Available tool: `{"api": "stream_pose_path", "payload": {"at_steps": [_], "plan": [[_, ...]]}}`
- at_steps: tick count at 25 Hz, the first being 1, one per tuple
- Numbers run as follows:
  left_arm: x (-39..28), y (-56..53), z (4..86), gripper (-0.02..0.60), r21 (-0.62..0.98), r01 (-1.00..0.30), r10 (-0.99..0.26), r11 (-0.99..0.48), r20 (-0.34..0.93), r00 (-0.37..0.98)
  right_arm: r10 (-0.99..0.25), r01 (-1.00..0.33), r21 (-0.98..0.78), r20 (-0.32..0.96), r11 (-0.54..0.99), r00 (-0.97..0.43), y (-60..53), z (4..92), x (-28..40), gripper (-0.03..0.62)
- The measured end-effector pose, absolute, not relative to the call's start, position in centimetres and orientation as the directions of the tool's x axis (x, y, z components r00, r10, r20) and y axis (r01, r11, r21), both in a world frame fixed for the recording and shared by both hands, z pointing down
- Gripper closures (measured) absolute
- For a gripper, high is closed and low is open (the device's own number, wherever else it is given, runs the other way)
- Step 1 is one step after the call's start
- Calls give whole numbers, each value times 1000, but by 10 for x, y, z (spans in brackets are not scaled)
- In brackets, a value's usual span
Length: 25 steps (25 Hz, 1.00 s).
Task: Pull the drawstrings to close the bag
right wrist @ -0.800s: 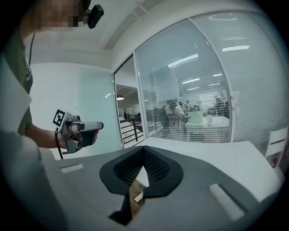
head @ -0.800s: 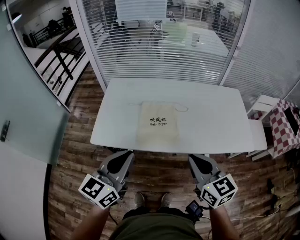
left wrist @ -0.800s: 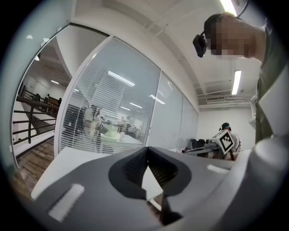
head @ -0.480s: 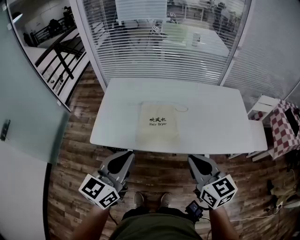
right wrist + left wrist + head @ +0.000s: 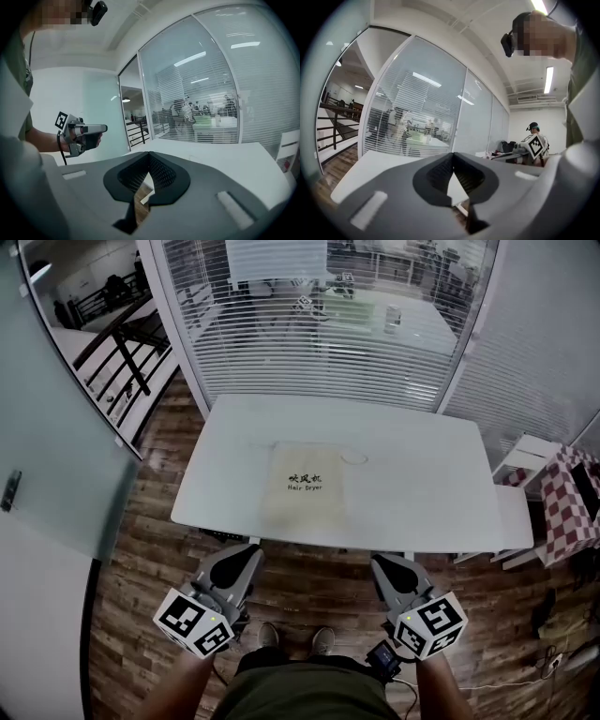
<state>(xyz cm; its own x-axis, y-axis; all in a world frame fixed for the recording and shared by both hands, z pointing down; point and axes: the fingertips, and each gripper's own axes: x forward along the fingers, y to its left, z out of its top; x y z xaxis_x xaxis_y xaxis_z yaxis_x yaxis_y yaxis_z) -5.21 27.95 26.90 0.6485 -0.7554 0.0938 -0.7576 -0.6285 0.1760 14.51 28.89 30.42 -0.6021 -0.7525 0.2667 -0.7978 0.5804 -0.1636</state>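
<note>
A beige drawstring bag (image 5: 305,488) with dark "Hair Dryer" print lies flat on the white table (image 5: 422,484). Its mouth faces the far side, and a thin drawstring loop (image 5: 354,457) lies on the table by the bag's far right corner. Both grippers hang below the table's near edge, over the floor and well short of the bag. My left gripper (image 5: 244,552) (image 5: 453,157) has its jaws together with nothing in them. My right gripper (image 5: 382,562) (image 5: 149,153) is likewise shut and empty. The two grippers are level with each other.
A glass wall with white blinds (image 5: 319,324) stands right behind the table. A white side bench (image 5: 511,517) and a red checkered object (image 5: 562,493) are at the right. Wooden floor (image 5: 309,587) lies between me and the table, with my shoes (image 5: 292,641) on it.
The head view has shifted slightly, so table and bag sit a little further left and higher. Both grippers stay shut in front of the table; the bag has not moved.
</note>
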Motion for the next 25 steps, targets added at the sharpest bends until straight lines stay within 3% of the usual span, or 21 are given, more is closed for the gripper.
{"api": "stream_pose_path", "payload": {"at_steps": [13, 25], "plan": [[-40, 266, 272, 580, 138, -784, -774, -606, 124, 620, -694, -752, -224, 289, 620, -659, 271, 329, 160, 585], [-60, 172, 309, 580, 209, -762, -753, -613, 137, 644, -673, -762, -221, 365, 609, -643, 190, 352, 137, 585]]}}
